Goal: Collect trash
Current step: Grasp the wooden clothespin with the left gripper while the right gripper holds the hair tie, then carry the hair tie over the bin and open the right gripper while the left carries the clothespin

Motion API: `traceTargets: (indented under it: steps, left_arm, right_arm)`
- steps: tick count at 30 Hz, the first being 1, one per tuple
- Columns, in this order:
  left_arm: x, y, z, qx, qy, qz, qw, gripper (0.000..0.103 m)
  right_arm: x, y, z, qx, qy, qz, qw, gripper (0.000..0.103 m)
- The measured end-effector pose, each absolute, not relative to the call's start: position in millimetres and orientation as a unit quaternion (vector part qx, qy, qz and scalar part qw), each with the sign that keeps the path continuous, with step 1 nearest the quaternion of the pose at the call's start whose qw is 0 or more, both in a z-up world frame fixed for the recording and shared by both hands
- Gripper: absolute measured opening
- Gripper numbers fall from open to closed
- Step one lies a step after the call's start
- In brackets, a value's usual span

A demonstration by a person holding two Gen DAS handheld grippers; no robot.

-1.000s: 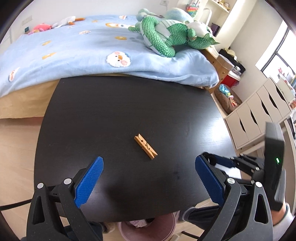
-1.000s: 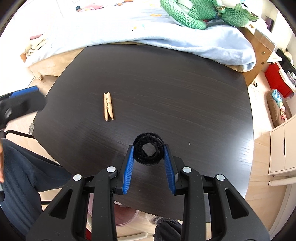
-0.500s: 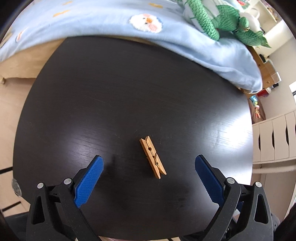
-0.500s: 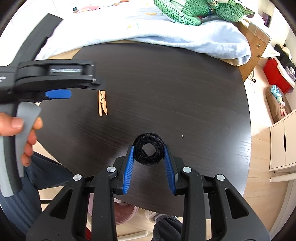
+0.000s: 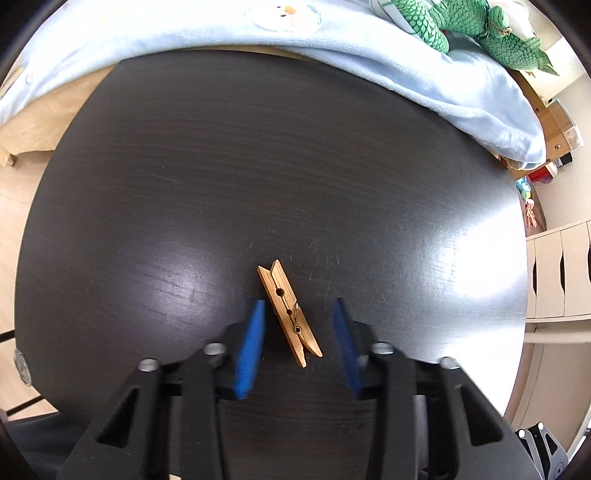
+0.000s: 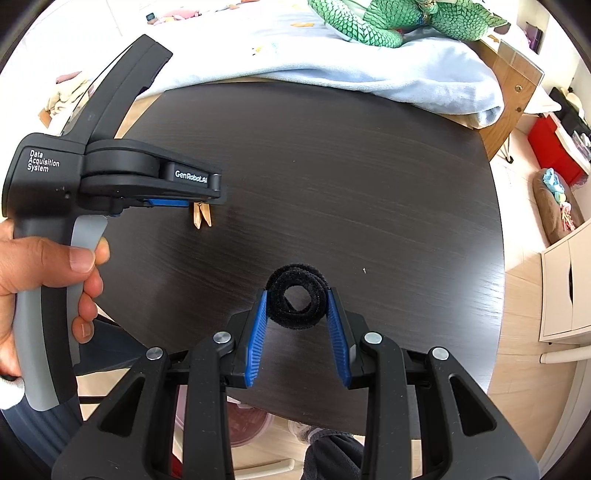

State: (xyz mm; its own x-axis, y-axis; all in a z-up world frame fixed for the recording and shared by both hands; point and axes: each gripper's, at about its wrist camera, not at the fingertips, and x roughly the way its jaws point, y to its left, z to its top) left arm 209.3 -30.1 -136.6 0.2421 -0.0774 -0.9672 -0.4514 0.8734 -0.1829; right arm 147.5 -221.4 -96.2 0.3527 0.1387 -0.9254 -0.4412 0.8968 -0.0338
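Surface: dark round table (image 5: 258, 166) beside bed
Right gripper (image 6: 297, 317): clamping black velcro roll (image 6: 297, 301)
Left gripper (image 5: 299, 332): narrowed, straddling wooden clothespin (image 5: 289, 312); ungrasped
Left: bin both

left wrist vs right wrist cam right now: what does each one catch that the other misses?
Left wrist only: the whole wooden clothespin lying flat between the left claw's blue pads, with gaps on both sides, not yet gripped.

Right wrist only: the right claw shut on a black velcro roll, the person's hand on the left claw's handle, and a pink bin below the table edge.

Both: the dark round table, the clothespin (partly hidden in the right view), the blue blanket and the green plush toy.
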Motion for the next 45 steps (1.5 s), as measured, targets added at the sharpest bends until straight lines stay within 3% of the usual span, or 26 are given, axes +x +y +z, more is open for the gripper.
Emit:
traceTargets:
  steps: [1, 13, 30, 45]
  left_arm:
    - [209, -31, -137, -0.214, 0.605, 0.124, 0.757, 0.02]
    - [192, -22, -134, -0.176, 0.591, 0.066, 0.784, 0.014]
    - [106, -11, -62, -0.048, 0.501, -0.006, 0.864, 0.013]
    - [39, -26, -11, -0.029, 0.436, -0.057, 0.898, 0.013]
  right_arm:
    - [147, -221, -96, -0.14, 0.54, 0.179, 0.81, 0.032]
    - [145, -214, -95, -0.14, 0.536, 0.187, 0.811, 0.032]
    - [117, -197, -59, -0.143, 0.499, 0.198, 0.831, 0.032]
    - [47, -197, -15, -0.144, 0.446, 0.235, 0.851, 0.032]
